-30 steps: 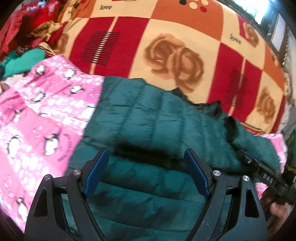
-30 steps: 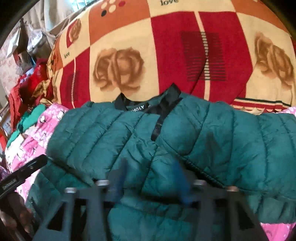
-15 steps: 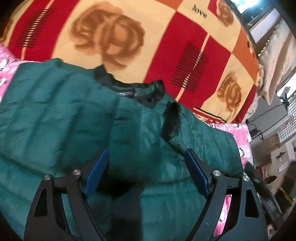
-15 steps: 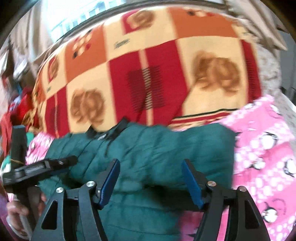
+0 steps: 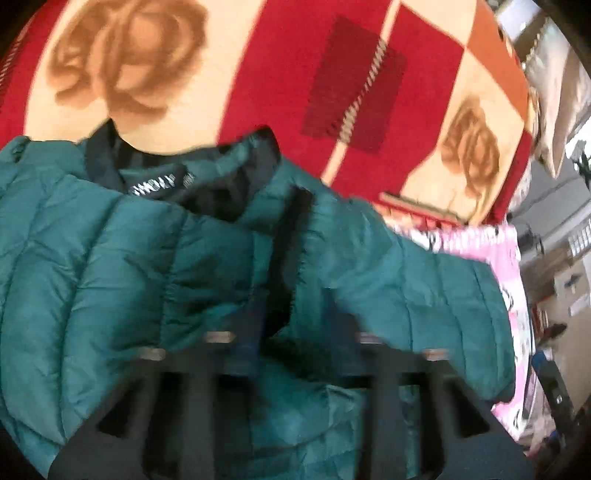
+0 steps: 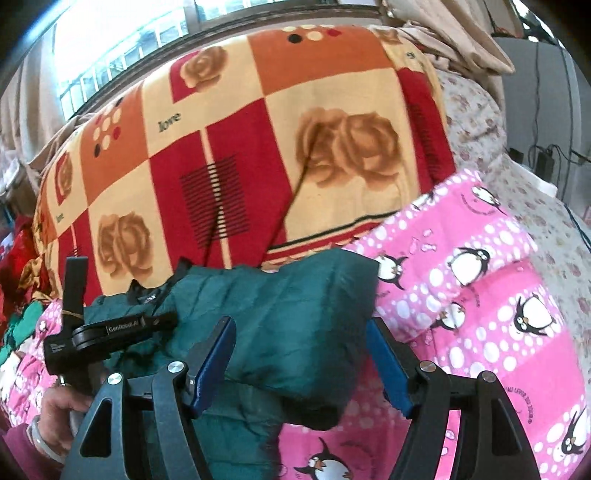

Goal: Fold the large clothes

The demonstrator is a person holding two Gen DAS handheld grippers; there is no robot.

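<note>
A dark green quilted puffer jacket (image 5: 110,266) lies on a pink penguin-print quilt (image 6: 498,295), its black collar and label (image 5: 159,184) toward the red and cream blanket. My left gripper (image 5: 291,325) is blurred, its fingers narrowed over the jacket's black front edge (image 5: 295,236); I cannot tell whether it grips. My right gripper (image 6: 303,365) is open, its blue pads either side of the jacket's folded right part (image 6: 295,317), not pinching it. The left gripper's body (image 6: 110,328) and the hand holding it show at the left in the right wrist view.
A red, orange and cream rose-print blanket (image 6: 258,147) rises behind the jacket. Red and green clothes (image 6: 14,280) are piled at far left. A floral sheet (image 6: 535,206) and cables lie to the right. A window (image 6: 129,33) is behind.
The left gripper has swung right toward the collar and its fingers have narrowed from wide open. The right gripper has pulled back and right to the jacket's right side.
</note>
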